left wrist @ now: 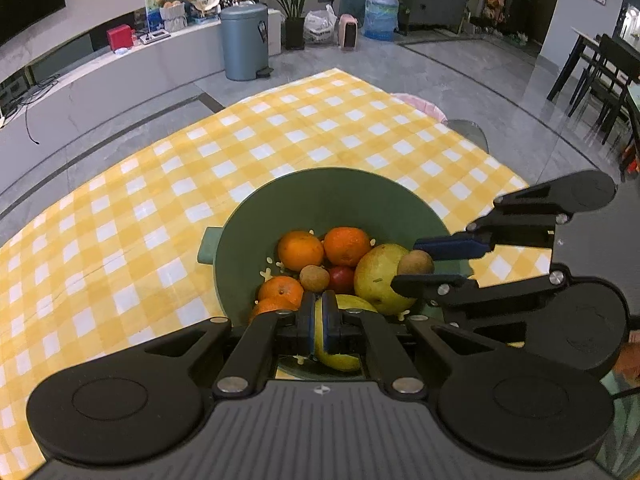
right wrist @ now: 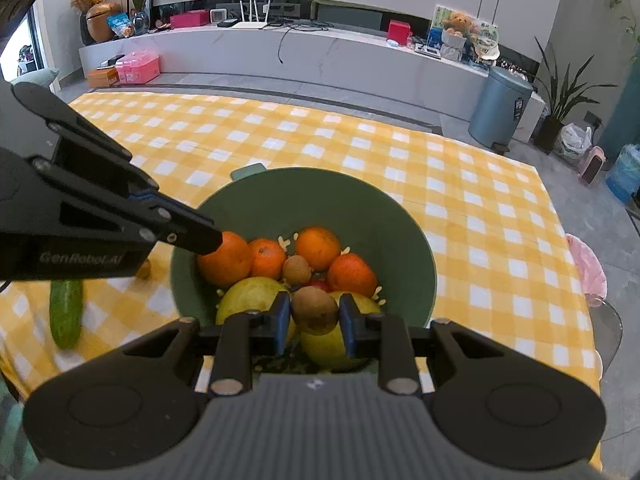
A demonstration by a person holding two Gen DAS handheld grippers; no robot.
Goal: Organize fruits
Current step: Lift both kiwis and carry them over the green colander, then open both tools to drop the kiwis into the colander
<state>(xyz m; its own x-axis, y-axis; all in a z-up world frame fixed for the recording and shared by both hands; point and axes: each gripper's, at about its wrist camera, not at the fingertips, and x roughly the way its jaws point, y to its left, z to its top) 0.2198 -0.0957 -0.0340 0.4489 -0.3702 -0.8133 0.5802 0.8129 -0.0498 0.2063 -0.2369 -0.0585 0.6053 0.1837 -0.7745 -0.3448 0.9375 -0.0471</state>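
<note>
A green bowl [left wrist: 320,196] [right wrist: 304,196] on the yellow checked tablecloth holds several oranges [left wrist: 301,250] [right wrist: 317,248], two yellow-green pears [left wrist: 378,276] [right wrist: 250,294], a red fruit [left wrist: 341,279] and a small brown fruit [left wrist: 315,278] [right wrist: 296,269]. My right gripper [right wrist: 315,314] is shut on another small brown fruit [right wrist: 315,310] just above the pears; it also shows in the left wrist view [left wrist: 416,264]. My left gripper [left wrist: 319,316] is shut and empty over the bowl's near rim; in the right wrist view its fingertips [right wrist: 208,240] touch an orange.
A green cucumber [right wrist: 66,312] lies on the cloth left of the bowl, with a small brown item [right wrist: 145,270] beside it. The cloth [left wrist: 160,184] stretches far and left. A grey bin [left wrist: 244,42], plants and black chairs [left wrist: 600,76] stand on the floor beyond.
</note>
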